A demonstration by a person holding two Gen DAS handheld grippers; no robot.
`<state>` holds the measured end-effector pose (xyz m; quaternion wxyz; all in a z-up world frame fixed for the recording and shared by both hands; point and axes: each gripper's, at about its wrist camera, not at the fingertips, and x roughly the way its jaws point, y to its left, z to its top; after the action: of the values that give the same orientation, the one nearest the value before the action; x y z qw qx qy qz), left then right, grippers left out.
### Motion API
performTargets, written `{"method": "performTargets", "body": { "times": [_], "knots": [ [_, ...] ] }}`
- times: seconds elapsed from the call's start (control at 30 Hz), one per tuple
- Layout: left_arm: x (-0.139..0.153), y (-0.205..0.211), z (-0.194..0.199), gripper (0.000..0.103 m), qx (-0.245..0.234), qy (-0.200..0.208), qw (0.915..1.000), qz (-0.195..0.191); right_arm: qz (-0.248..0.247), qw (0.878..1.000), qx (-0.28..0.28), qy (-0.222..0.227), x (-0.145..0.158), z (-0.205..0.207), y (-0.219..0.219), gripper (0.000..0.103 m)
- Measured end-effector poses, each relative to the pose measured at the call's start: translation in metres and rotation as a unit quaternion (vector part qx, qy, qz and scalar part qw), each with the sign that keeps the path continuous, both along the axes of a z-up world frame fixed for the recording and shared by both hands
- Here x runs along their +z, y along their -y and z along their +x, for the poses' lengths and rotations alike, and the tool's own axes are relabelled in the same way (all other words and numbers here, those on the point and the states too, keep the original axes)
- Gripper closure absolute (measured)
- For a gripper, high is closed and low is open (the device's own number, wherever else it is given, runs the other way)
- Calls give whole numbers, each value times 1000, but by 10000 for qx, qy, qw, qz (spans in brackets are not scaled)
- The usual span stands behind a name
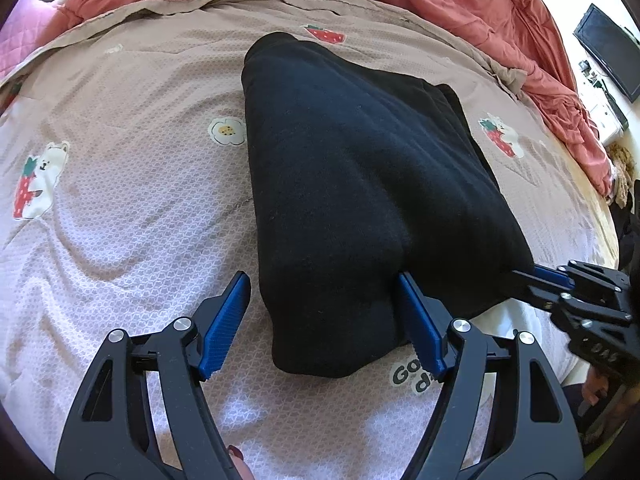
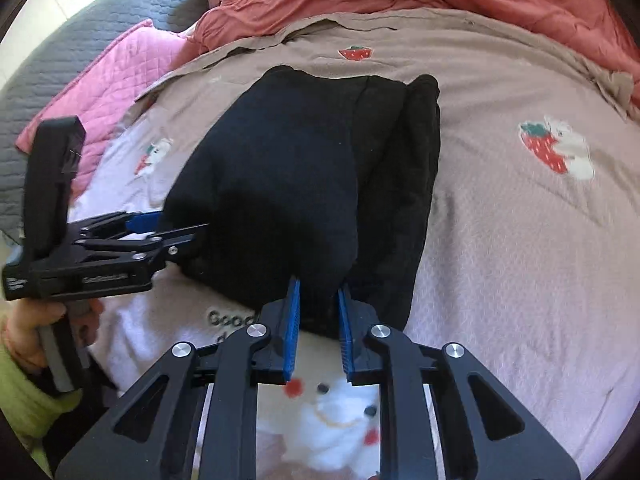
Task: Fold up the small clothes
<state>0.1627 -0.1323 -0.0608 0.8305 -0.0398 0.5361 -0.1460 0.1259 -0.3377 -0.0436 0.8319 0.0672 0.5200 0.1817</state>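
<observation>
A folded black garment [image 1: 360,184] hides much of the printed quilt [image 1: 120,240] beneath it, covering part of a "Good" print [image 1: 412,376] at its near corner, where the lettering cannot be read in full. In the left wrist view the right gripper [image 1: 532,276] is cut off by the frame's right edge, its fingertips buried in the garment's right corner. In the right wrist view the left gripper [image 2: 160,228] reaches into the garment's left edge, one blue pad [image 2: 142,220] partly hidden. A sleeve [image 2: 24,400] is cropped at left; the bear print [image 2: 332,420] near the garment is blurred.
</observation>
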Motion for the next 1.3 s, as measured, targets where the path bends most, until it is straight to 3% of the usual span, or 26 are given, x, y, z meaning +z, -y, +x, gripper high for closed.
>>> {"method": "performTargets", "body": {
  "times": [0.17, 0.3, 0.67, 0.77, 0.8, 0.93, 1.03, 1.17, 1.3],
  "knots": [
    [-3, 1, -2, 36, -70, -34, 10000, 9, -281, 9991, -115, -295, -11, 5, -5, 87],
    [-4, 2, -1, 36, -61, -38, 10000, 5, -157, 9990, -237, -351, -14, 5, 0, 86],
    [-1, 2, -3, 36, -38, -29, 10000, 87, -177, 9991, -343, -185, -8, 3, 3, 76],
    [5, 2, -6, 36, -8, 5, 10000, 92, -230, 9987, -462, -31, -2, -1, 4, 66],
    [8, 2, -7, 36, 2, 32, 9999, 106, -256, 9980, -567, 60, 2, -4, 6, 55],
    [18, -1, -12, 32, 23, 129, 9999, 106, -271, 9948, -902, 383, 16, -13, 13, 39],
    [27, -5, -17, 31, 34, 200, 9997, 158, -451, 9910, -1098, 617, 23, -18, 15, 34],
    [40, -10, -23, 29, 81, 318, 9993, 175, -414, 9850, -1347, 998, 34, -30, 16, 19],
    [52, -14, -29, 17, 148, 458, 9987, 189, -403, 9768, -1470, 1505, 48, -45, 11, 10]
  ]
}}
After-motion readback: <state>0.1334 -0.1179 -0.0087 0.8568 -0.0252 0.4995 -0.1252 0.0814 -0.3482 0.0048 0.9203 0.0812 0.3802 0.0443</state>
